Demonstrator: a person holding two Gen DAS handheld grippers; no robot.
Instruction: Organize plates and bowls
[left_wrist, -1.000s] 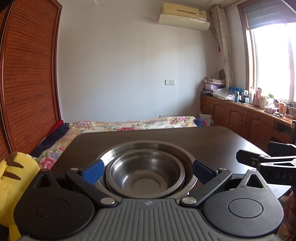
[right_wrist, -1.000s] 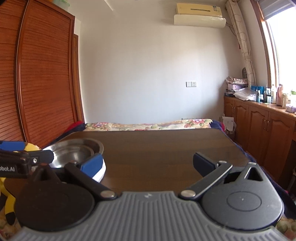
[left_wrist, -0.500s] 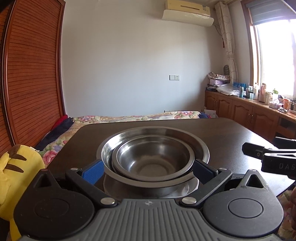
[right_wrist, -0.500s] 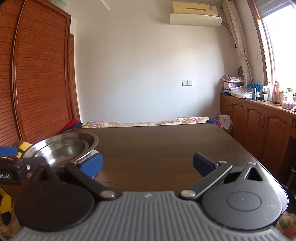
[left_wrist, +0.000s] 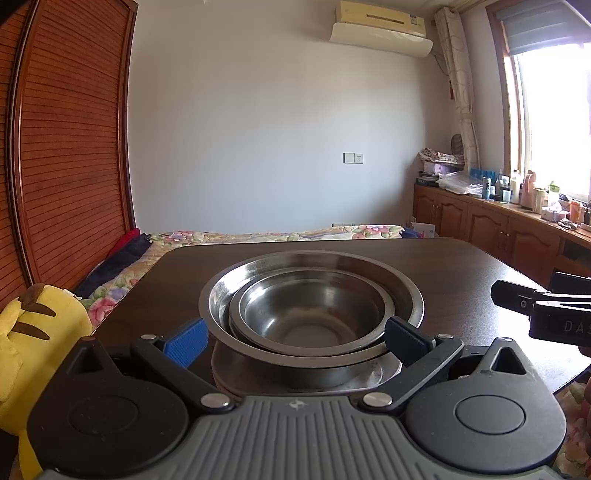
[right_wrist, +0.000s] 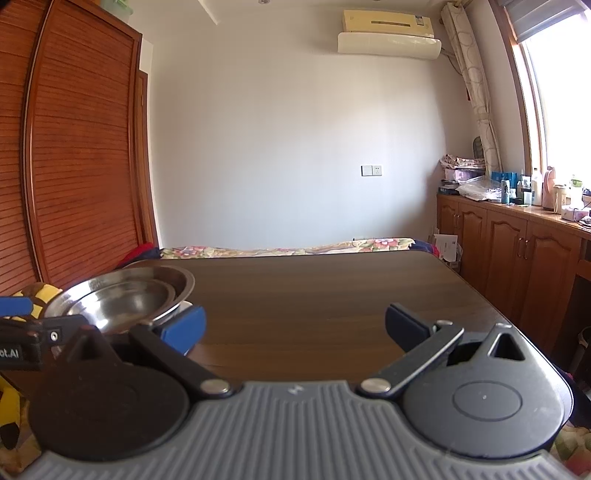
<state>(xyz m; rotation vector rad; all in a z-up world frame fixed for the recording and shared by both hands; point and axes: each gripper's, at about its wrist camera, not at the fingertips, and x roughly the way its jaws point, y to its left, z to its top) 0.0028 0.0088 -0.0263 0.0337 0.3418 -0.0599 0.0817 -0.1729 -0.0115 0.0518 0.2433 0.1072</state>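
Left gripper (left_wrist: 295, 338): ribbed grey housing, two black round discs, black linkage arms on silver pivot screws, one bright blue fingertip pad (left_wrist: 184, 341), one dark navy pad (left_wrist: 404, 341). Right gripper (right_wrist: 293, 332): same build; white lettering "DAS" on its black side, seen from the left wrist.

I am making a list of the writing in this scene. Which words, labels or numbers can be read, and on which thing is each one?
"DAS", cut off by the frame edge: on the right gripper.
"ot.AI", cut off too: on the left gripper.
Labels on the bottles on the cabinet: too small to read.
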